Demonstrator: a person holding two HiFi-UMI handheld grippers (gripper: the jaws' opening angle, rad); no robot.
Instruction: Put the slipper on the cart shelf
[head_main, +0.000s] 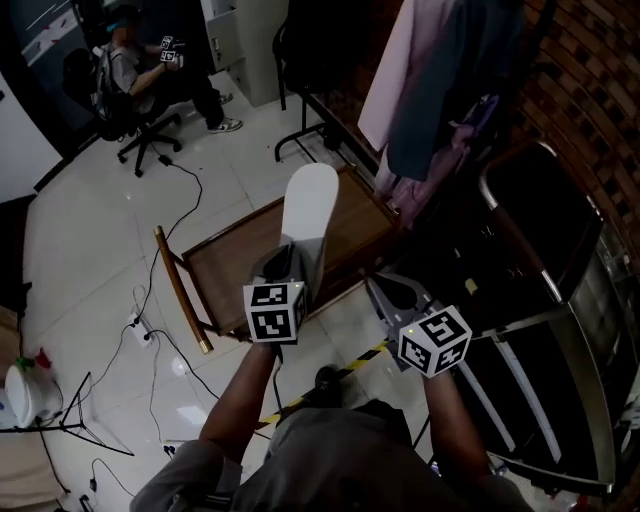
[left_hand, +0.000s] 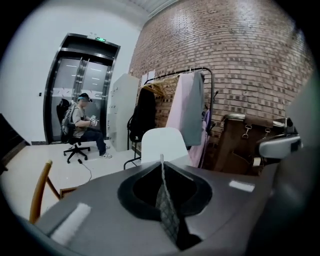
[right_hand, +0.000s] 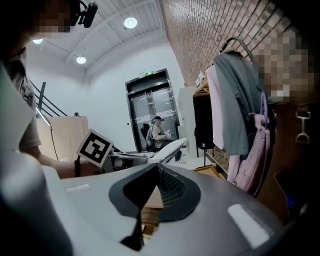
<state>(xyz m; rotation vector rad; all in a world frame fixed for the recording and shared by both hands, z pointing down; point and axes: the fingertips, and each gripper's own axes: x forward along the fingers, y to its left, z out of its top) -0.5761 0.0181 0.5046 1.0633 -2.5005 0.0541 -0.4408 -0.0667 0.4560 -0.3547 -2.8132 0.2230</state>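
White, flat, round-ended slipper (head_main: 309, 212) clamped at one narrow end in the left gripper (head_main: 293, 258), jaws pinched nearly together on the thin sole. Rest of the sole sticking out past the tips, up in the air above the brown wooden cart shelf with a raised rim (head_main: 228, 272), touching nothing else. Same white blade seen just beyond the jaw tips in the left gripper view (left_hand: 165, 145), and from the side in the right gripper view (right_hand: 170, 148). Heel or toe in the grip: cannot tell, and no strap to be made out.

Right gripper (head_main: 386, 288) level beside the left one, jaws closed together with nothing between them (right_hand: 152, 167).

Probably very light, judging by how one pinch at the end carries the whole length without sag. Likely foam or soft rubber: bendy, squashable under the pads, not fragile, safe to set down without much care. Smooth face, so possibly slippery in a hard swing. Held far out at one end, so prone to pivot or flap between the pads. A firmer hold likely nearer mid-sole on the edge, or on the strap if present. Best laid flat on the shelf, sole down, before letting go
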